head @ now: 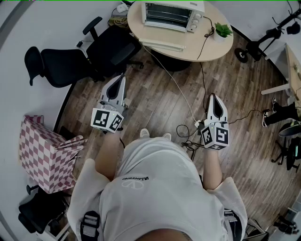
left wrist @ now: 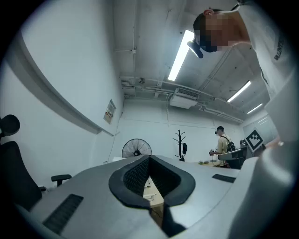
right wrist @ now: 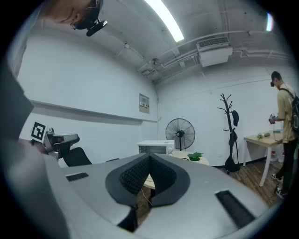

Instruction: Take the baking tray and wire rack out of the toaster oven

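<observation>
Round table (head: 207,47) bears toaster oven (head: 171,14); left hand-held gripper (head: 117,79), right hand-held gripper (head: 214,97) closed, empty.

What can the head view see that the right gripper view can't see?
Only the head view shows the pink checkered box on the floor and the person's shoes.

Only the right gripper view shows the standing fan, the coat stand and the long ceiling light.

Both show the toaster oven on the round table, the little green plant beside it, and the right gripper, shut with nothing in it.
</observation>
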Action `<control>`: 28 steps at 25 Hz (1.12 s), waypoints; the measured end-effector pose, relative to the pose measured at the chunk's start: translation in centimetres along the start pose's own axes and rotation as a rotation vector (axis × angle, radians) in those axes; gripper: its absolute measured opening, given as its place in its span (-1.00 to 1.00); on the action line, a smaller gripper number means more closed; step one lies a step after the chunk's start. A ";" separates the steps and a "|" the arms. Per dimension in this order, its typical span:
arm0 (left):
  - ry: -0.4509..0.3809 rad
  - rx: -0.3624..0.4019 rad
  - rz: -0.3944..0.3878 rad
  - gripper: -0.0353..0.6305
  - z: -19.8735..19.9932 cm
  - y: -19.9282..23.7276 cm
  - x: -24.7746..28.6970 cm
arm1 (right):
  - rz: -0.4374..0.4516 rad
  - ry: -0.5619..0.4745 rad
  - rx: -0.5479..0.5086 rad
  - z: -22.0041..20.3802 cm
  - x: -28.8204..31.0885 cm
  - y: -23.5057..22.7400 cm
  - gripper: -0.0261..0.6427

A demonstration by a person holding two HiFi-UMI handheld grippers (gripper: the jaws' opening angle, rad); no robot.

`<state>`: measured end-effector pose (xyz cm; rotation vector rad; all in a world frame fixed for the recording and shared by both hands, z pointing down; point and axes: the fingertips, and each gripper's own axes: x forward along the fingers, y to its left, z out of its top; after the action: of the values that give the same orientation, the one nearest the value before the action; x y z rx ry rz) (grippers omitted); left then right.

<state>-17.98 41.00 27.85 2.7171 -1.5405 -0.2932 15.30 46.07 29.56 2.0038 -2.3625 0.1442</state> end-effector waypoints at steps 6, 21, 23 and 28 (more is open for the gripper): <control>0.001 -0.005 -0.014 -0.89 0.0 0.4 -0.4 | 0.001 0.004 -0.001 -0.3 0.0 1.0 -0.92; 0.010 -0.047 -0.043 -0.89 -0.8 3.4 -1.7 | -0.002 0.000 0.032 -0.4 1.5 4.4 -0.92; 0.010 -0.054 -0.058 -0.89 -1.1 3.9 -1.8 | -0.005 -0.001 0.026 -0.6 1.9 5.3 -0.92; 0.028 -0.070 -0.097 -0.89 -2.3 5.2 -2.5 | -0.021 -0.005 0.001 -0.9 2.4 7.4 -0.92</control>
<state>-23.27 40.27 30.96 2.7344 -1.3674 -0.3021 7.56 44.96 30.33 2.0315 -2.3438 0.1401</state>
